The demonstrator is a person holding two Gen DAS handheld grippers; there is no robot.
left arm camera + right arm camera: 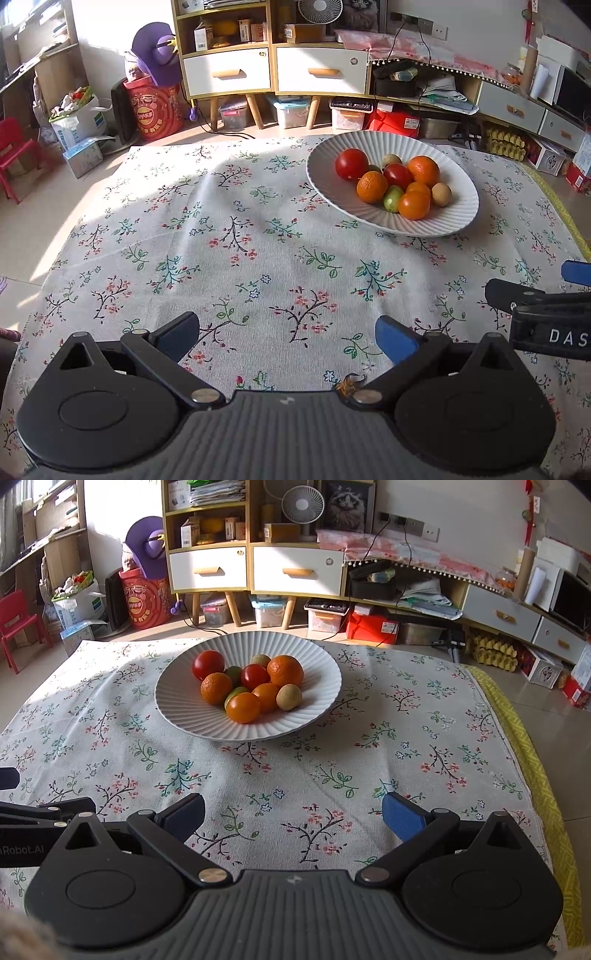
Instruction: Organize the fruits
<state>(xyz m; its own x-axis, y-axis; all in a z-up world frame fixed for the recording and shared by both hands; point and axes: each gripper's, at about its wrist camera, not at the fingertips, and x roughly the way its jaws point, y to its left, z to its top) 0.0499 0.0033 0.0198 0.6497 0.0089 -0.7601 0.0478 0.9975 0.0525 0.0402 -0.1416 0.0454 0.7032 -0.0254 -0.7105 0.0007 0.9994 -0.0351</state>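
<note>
A white ribbed plate (325,177) (177,705) stands on the floral tablecloth and holds several fruits: oranges (372,187) (243,708), red tomatoes (351,163) (208,665), green fruits (393,198) and a tan round fruit (441,194) (289,697). My left gripper (287,334) is open and empty, low over the cloth, near and left of the plate. My right gripper (293,814) is open and empty, in front of the plate. The right gripper also shows at the left wrist view's right edge (543,299).
The floral tablecloth (221,258) (406,757) covers the table; a yellow edge (524,760) runs along its right side. Beyond it stand shelves with drawers (255,568), storage boxes, a red bucket (157,110) and a red chair (14,147).
</note>
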